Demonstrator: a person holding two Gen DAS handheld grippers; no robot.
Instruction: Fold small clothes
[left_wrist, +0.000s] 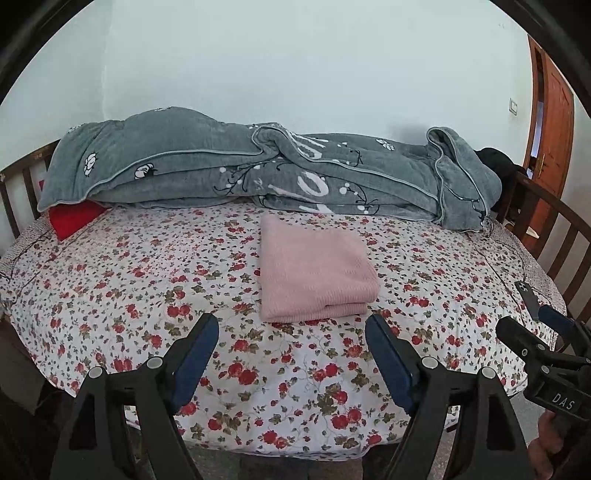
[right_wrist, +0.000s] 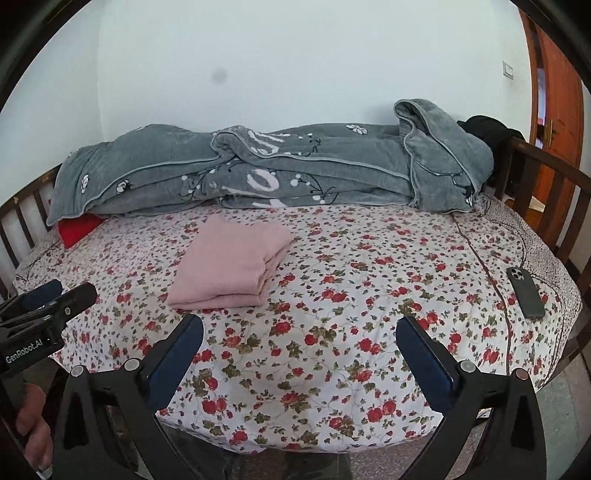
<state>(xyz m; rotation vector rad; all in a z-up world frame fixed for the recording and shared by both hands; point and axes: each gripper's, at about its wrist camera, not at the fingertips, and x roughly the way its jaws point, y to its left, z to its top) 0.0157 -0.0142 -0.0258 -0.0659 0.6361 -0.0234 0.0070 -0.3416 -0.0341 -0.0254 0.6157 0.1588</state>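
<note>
Tools (left_wrist: 291, 325) apart; phone (right_wrist: 526, 292) beside.

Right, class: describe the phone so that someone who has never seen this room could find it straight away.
Start at the bed with the flowered sheet and the grey blanket heaped along the wall. Go to the sheet's right edge, near the wooden rail. The phone lies there face down: small, dark, hard and flat, unlike the soft pink folded garment on the other side.
</note>
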